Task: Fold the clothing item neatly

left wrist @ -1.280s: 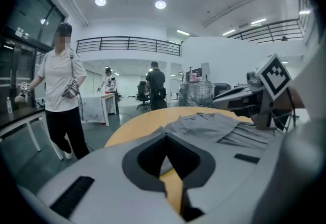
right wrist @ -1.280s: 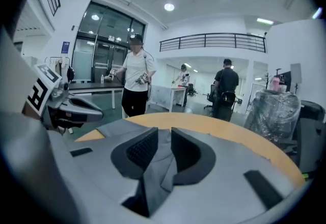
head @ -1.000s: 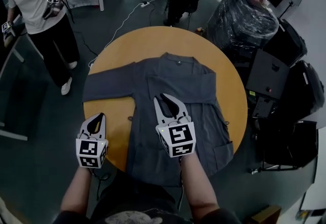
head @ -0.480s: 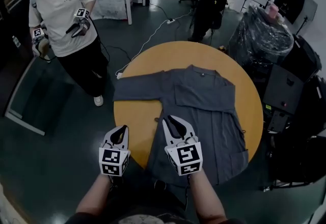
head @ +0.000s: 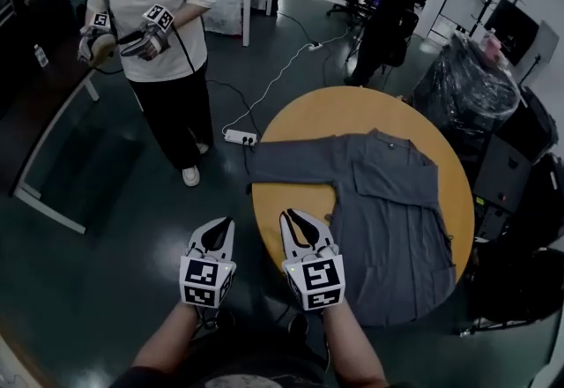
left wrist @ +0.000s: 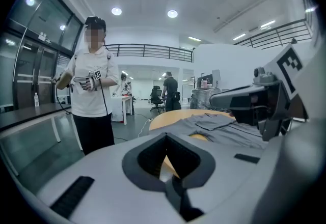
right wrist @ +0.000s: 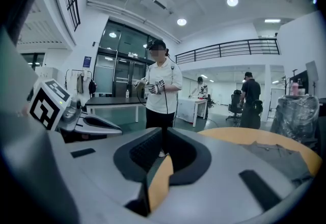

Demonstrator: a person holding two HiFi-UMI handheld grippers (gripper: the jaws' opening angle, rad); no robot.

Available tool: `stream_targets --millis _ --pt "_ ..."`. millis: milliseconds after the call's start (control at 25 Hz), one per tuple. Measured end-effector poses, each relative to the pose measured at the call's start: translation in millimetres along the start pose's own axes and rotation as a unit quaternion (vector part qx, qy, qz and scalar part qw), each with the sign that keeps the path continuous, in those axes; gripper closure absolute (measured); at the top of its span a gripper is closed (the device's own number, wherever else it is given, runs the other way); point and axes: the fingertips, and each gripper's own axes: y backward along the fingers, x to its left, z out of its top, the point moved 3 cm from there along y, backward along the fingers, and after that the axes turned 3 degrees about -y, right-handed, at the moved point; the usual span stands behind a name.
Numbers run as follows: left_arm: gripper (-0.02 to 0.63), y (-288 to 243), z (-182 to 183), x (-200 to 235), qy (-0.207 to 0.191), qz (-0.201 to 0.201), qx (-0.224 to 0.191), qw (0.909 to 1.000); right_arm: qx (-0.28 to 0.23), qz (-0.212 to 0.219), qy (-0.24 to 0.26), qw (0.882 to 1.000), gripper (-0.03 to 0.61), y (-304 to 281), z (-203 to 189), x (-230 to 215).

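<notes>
Head view: shirt [head: 388, 210] lying spread on worktop [head: 304, 126]; left hand-held gripper [head: 226, 221] & right hand-held gripper [head: 285, 213] hovering at its near edge.
Left gripper view: jaws closed, empty.
Right gripper view: jaws have just been closing, thin slit showing, nothing between.
Fabric prob soft/floppy, so pinching at sleeve cuff looks best.

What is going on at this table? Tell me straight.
A person holds a gripper in each hand at the near edge of the round table, where a grey garment lies spread out. Neither gripper touches it. The left gripper is shut and empty. The right gripper has just been closing its jaws, with nothing between them, and they stand a slit apart.
</notes>
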Motion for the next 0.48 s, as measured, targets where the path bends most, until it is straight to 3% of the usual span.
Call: stream_targets --millis 280,480 --pt "0.606 27 -5 69 -0.006 -0.017 -0.017 0.9997 0.036 -0.045 -0.007 0.998 0.569 -49 -14 71" --pt "0.606 28 -18 90 0.003 -0.022 -0.011 0.9997 0.076 -0.074 -0.022 0.994 0.569 -71 -43 87"
